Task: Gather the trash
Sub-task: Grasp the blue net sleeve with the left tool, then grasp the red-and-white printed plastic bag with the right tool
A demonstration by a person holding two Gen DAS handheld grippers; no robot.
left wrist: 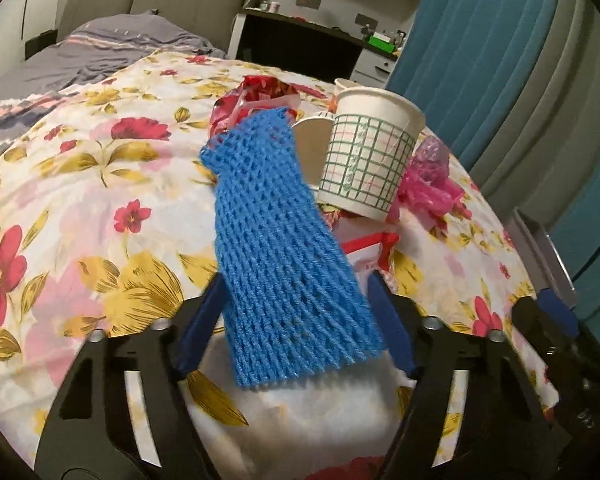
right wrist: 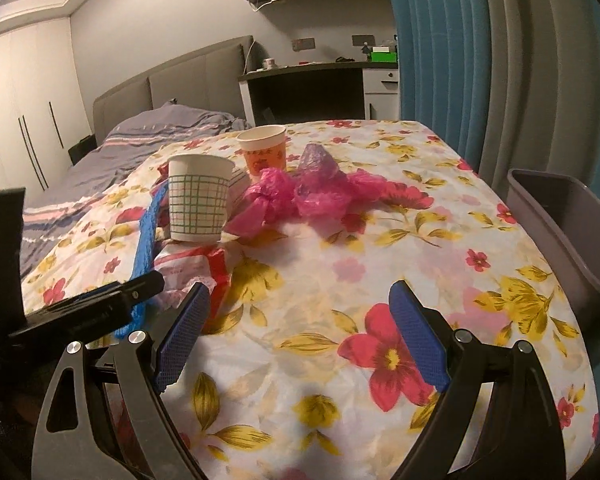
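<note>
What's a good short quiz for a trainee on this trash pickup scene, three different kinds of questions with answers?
1. True or false: the right claw holds the pink plastic bag.
2. Multiple choice: what lies between the left claw's fingers? A) checked paper cup B) blue foam net C) red wrapper
3. Fill in: the grey bin stands at the table's ___ edge, as the right wrist view shows it.

Key:
1. False; it is open and empty, and the bag lies on the floral tablecloth.
2. B, the blue foam net.
3. Right.

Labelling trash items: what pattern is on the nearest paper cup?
White paper cup with a green grid with faint red lines; clearest in the left wrist view.
</note>
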